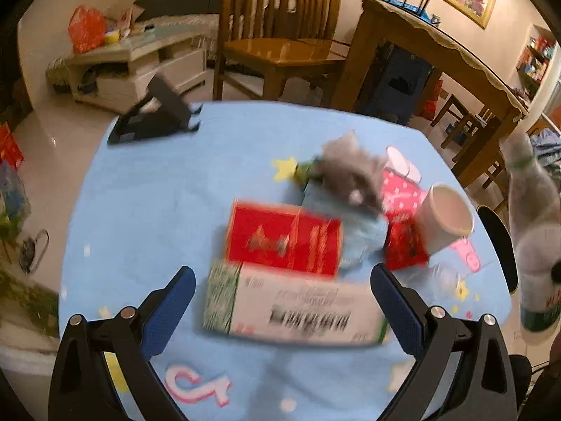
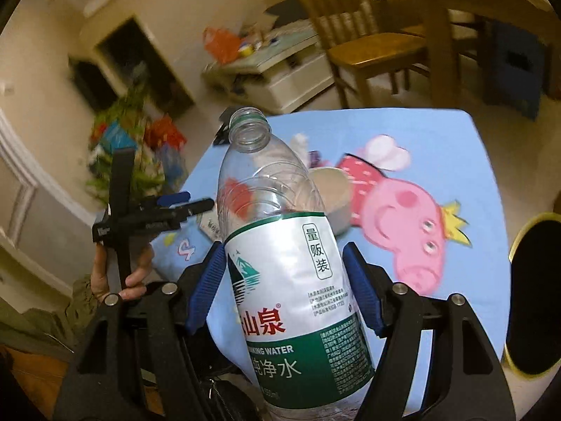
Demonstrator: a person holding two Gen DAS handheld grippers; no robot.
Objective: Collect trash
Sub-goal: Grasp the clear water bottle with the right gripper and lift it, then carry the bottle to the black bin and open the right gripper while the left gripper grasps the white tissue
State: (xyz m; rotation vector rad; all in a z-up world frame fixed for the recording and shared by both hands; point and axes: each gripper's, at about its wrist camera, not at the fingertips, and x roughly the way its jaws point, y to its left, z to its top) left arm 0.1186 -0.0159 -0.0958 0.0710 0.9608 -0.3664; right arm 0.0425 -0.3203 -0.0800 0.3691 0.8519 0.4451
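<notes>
My right gripper (image 2: 284, 245) is shut on an empty clear water bottle (image 2: 280, 280) with a green and white label and no cap. It holds the bottle tilted above the table, and the bottle (image 1: 533, 245) also shows blurred at the right edge of the left wrist view. My left gripper (image 1: 282, 272) is open with nothing between its fingers. It hovers over a white box with a barcode (image 1: 291, 305) and a red box (image 1: 284, 238). Behind them lie a crumpled grey wad (image 1: 350, 172), a red wrapper (image 1: 405, 245) and a tipped paper cup (image 1: 445, 217).
The table carries a light blue cartoon cloth (image 1: 147, 203) with a black folding stand (image 1: 157, 115) at its far left corner. A black round bin with a gold rim (image 2: 536, 294) stands to the table's right. Wooden chairs (image 1: 280, 45) and a wooden table (image 1: 438, 42) stand behind.
</notes>
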